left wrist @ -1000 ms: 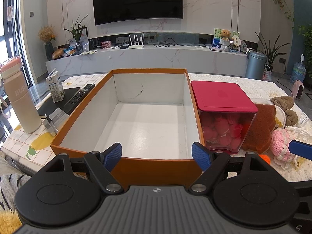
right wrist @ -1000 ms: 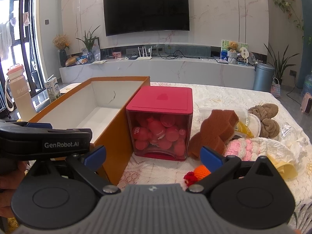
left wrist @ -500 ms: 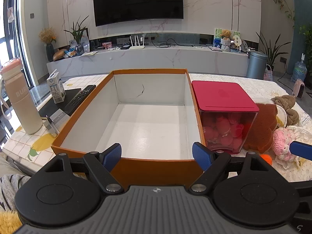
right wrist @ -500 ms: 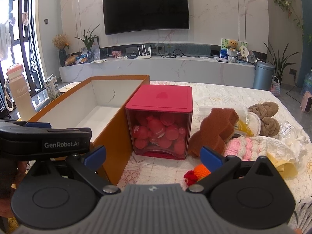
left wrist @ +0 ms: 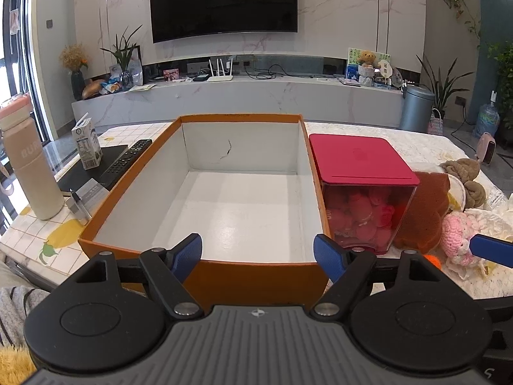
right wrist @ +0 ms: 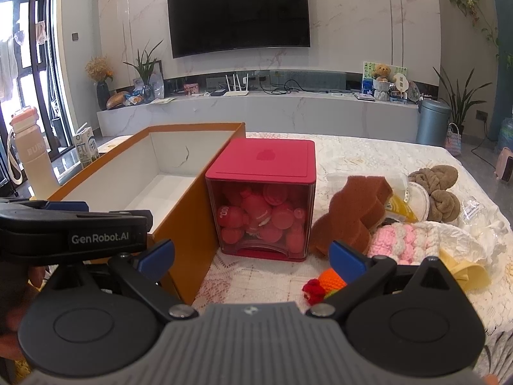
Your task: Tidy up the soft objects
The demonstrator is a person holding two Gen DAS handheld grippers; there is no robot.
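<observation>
partly hidden behind the red-lidded bin [left wrist: 364, 173], brown sponge [left wrist: 423, 211] shows one edge

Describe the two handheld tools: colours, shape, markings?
Both match: the left tool and right tool have a ribbed grey body, black linkage arms with round discs and silver pivot screws, and blue fingertips. The left tool's side reads "GenRobot.AI" in white.

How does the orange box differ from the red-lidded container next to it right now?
The orange box is open-topped, while the red-lidded container is closed by its lid. The orange box shows a bare white floor with nothing in it; the red-lidded container is packed with pink-red round items. The orange box has opaque walls and is longer and lower; the container is see-through and cube-like. Both stand upright, side by side on the table.
</observation>
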